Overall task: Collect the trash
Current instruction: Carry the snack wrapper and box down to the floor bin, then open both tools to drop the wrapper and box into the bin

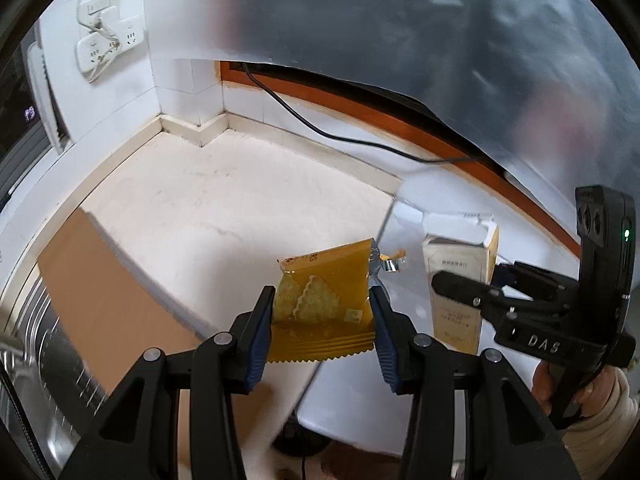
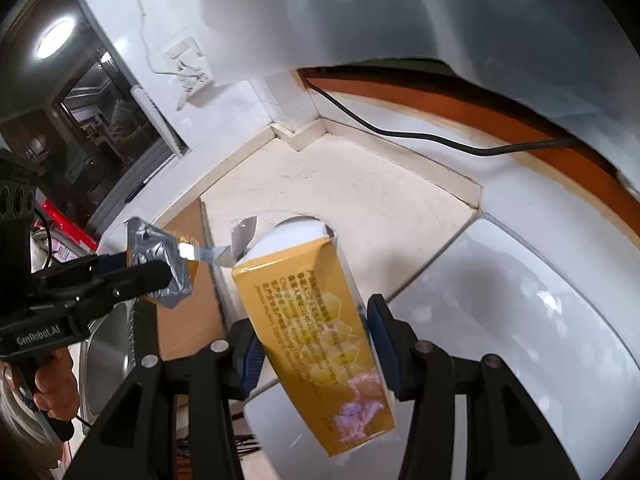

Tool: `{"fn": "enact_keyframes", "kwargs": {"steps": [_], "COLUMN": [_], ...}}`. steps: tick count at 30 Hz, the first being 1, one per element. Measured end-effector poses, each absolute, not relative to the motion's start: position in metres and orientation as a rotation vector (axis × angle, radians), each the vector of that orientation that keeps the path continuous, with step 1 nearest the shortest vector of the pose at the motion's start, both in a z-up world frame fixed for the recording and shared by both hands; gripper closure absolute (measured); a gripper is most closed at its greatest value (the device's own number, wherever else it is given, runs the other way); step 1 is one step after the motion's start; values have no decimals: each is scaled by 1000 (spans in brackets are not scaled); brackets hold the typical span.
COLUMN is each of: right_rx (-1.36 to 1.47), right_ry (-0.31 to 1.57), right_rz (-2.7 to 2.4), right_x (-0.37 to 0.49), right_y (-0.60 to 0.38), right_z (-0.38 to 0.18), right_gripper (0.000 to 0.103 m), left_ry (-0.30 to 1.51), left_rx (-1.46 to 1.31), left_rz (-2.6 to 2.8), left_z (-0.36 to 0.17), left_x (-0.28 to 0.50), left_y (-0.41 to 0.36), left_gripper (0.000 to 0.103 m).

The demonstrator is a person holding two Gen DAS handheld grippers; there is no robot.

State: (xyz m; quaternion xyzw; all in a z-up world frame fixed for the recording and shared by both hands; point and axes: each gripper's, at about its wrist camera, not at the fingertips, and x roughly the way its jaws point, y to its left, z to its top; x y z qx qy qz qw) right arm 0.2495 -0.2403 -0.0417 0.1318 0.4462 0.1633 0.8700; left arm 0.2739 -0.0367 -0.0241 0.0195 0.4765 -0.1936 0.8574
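My left gripper [image 1: 322, 320] is shut on a yellow snack wrapper [image 1: 320, 300] with crackers pictured on it, held above the floor. My right gripper [image 2: 314, 340] is shut on an opened yellow and white carton [image 2: 316, 320], tilted, its torn top pointing away. In the left wrist view the carton [image 1: 460, 280] and the right gripper [image 1: 480, 292] show at the right. In the right wrist view the left gripper [image 2: 160, 276] shows at the left with the wrapper's silver inside [image 2: 164, 264]. A translucent plastic bag [image 1: 400, 20] hangs across the top of both views.
A cream tiled floor [image 1: 240, 208] meets white tiled walls in a corner. A black cable [image 1: 320, 128] runs along an orange-brown edge [image 1: 400, 124]. A brown cardboard sheet [image 1: 104, 300] and a steel sink [image 1: 48, 380] lie at left. A white rounded surface [image 2: 520, 320] lies at right.
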Motion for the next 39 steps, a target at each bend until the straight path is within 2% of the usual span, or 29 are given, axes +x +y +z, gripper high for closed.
{"fn": "enact_keyframes", "kwargs": {"steps": [6, 11, 22, 25, 30, 39], "right_rx": [263, 287, 311, 302, 283, 220], "right_ry": [898, 906, 1056, 1115, 1194, 1290], "right_rz": [285, 239, 157, 148, 142, 134], "right_x": [183, 126, 36, 27, 20, 41], "right_y": [-216, -188, -141, -131, -113, -101], "right_z": [-14, -13, -74, -106, -181, -356], "right_gripper": [55, 55, 55, 55, 55, 55], "left_ry": [987, 999, 1103, 1118, 1171, 1262], "left_rx": [27, 51, 123, 155, 186, 226], "left_rz": [-471, -494, -522, -491, -437, -294], "left_z": [-9, -14, -83, -112, -191, -366], "left_x": [194, 145, 61, 49, 39, 43], "left_y": [-4, 21, 54, 54, 44, 28], "left_gripper": [59, 59, 59, 59, 59, 59]}}
